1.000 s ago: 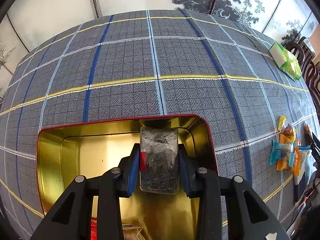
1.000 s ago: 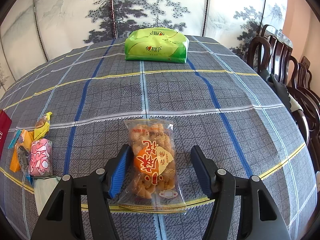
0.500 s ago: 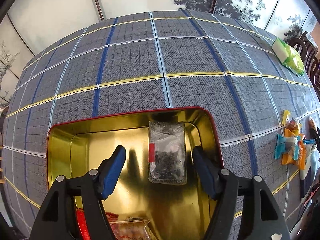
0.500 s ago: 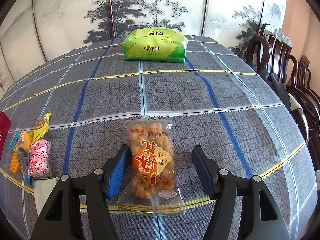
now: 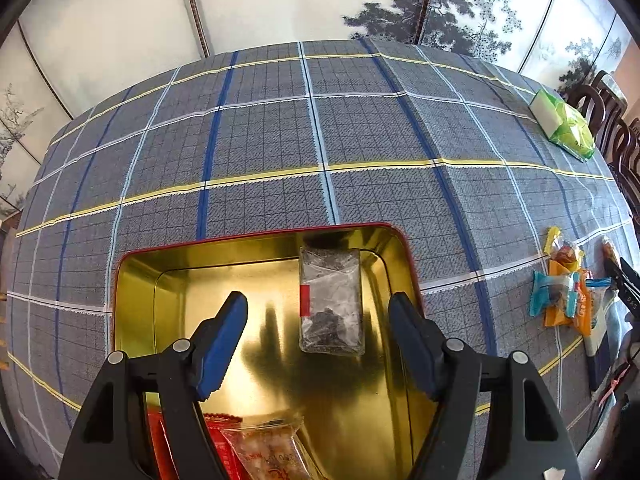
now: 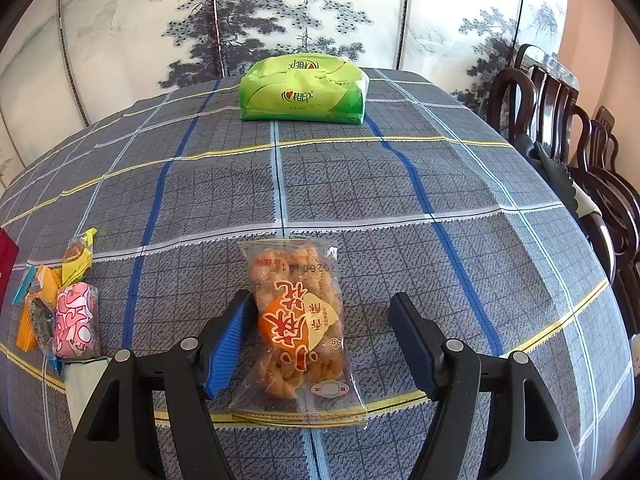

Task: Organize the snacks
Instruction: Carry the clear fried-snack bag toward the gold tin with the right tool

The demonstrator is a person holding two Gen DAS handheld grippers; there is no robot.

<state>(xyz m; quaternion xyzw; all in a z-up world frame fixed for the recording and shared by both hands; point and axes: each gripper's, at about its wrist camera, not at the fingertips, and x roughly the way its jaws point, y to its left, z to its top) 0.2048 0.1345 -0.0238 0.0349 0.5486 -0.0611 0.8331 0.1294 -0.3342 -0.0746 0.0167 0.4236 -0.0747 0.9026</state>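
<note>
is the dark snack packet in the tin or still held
In the tin. The dark snack packet lies flat on the gold tin floor, clear of the opening jaws of the left gripper.

Tin [image 5: 136, 280] was glossy gold metal inside. Packets [image 6: 298, 320] were shiny clear plastic; tablecloth [image 6: 400, 184] was matt woven cloth.
</note>
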